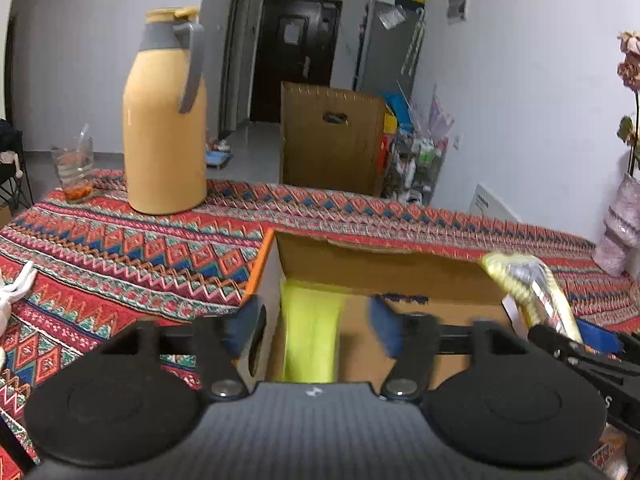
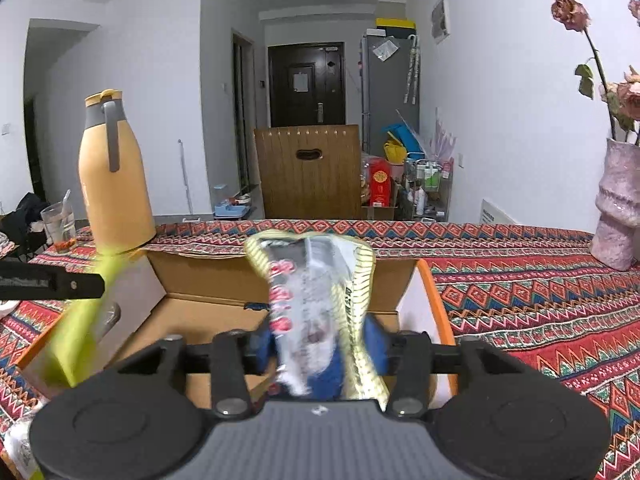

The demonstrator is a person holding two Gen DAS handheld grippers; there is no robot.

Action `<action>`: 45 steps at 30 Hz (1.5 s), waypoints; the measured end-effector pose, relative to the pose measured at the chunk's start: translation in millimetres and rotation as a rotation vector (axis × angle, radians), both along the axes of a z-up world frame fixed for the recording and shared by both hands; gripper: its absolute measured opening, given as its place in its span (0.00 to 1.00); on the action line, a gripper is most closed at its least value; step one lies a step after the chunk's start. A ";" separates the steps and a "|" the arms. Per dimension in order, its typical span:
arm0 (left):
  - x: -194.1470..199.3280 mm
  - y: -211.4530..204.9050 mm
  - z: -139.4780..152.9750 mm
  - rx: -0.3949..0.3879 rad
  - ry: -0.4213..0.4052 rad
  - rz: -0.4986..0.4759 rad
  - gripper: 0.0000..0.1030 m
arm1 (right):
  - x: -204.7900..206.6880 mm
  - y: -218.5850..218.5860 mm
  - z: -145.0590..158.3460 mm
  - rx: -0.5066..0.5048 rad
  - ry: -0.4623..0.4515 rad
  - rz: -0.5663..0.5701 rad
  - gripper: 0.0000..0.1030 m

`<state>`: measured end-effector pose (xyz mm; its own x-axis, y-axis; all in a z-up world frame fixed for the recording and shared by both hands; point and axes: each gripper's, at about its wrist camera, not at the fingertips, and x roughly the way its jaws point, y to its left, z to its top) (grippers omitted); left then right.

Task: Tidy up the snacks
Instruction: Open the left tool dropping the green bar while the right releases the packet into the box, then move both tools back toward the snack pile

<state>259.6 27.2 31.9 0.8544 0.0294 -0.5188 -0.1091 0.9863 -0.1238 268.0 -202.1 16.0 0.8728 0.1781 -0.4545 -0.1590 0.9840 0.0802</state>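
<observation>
An open cardboard box [image 1: 380,264] with an orange edge sits on the patterned tablecloth. My left gripper [image 1: 314,320] hovers over its left half with jaws wide apart. A blurred lime-green snack pack [image 1: 310,332] hangs between them, touching neither pad, its lower end inside the box. My right gripper [image 2: 320,344] is over the box [image 2: 200,268] too. Between its spread blue pads [image 2: 378,344] stands a blurred silver and yellow snack packet [image 2: 312,280], loose rather than squeezed. The right wrist view also shows the green pack [image 2: 80,336] at the left.
A tall yellow thermos [image 1: 164,120] and a glass [image 1: 74,168] stand at the table's far left. A pink vase [image 2: 618,208] with dried flowers stands at the far right. A wooden chair back [image 2: 308,168] rises behind the table. Something white [image 1: 16,284] lies at the left edge.
</observation>
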 end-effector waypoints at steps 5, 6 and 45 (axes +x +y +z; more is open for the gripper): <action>-11.1 1.2 7.7 -0.009 -0.051 0.024 1.00 | -7.5 -7.5 4.1 0.035 -0.031 -0.023 1.00; -12.3 1.0 8.8 -0.009 -0.053 0.023 1.00 | -9.5 -9.1 5.4 0.043 -0.041 -0.027 1.00; -140.6 4.2 56.6 0.018 -0.118 0.003 1.00 | -143.6 -25.5 62.5 0.070 -0.189 -0.023 1.00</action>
<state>118.9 31.5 88.5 0.9094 0.0404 -0.4139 -0.0976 0.9882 -0.1178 124.4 -227.7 78.5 0.9455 0.1824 -0.2698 -0.1550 0.9806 0.1199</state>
